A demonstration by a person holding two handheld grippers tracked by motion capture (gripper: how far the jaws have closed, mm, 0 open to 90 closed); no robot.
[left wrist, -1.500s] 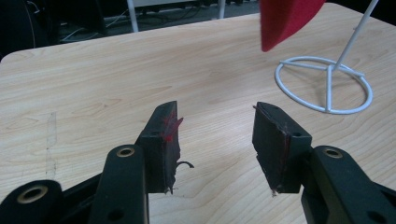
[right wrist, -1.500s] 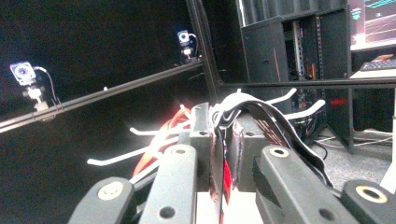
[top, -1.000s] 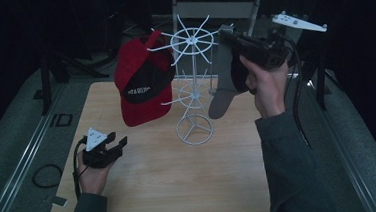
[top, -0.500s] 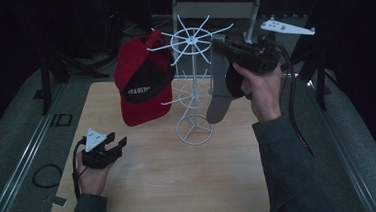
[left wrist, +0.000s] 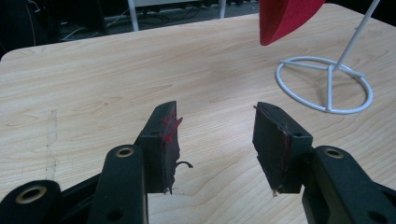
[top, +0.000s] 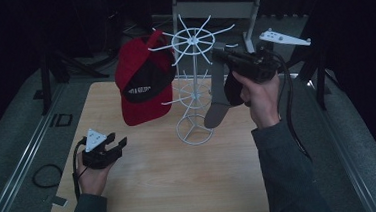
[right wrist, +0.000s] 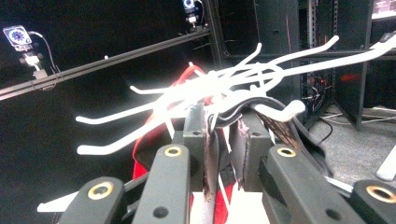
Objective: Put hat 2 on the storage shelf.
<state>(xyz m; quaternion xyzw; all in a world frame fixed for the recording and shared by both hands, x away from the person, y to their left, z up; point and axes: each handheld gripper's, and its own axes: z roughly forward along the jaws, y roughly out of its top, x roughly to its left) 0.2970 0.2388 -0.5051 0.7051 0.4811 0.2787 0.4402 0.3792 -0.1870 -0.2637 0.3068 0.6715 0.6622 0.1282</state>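
Note:
A white wire hat rack (top: 194, 133) stands mid-table, and a red and black cap (top: 144, 84) hangs from its left hooks. On its right side hangs a grey cap (top: 217, 104), its band looped over a hook (right wrist: 280, 110). My right gripper (top: 218, 53) is raised at that hook; its jaws have just been opening. The grey band (right wrist: 212, 158) lies against one pad, and a slim gap shows beside it. Low at the left of the table, my left gripper (top: 119, 143) is open with nothing between its fingers (left wrist: 163, 135).
The rack's round base (left wrist: 322, 84) sits to the right ahead of the left gripper, with the red cap's brim (left wrist: 285, 18) above it. Light wood tabletop (top: 181, 186) lies in front. Grey floor and dark stands surround the table.
The right hand has carried the grey cap a little left, up against the rack's right hooks. The left gripper has stayed put.

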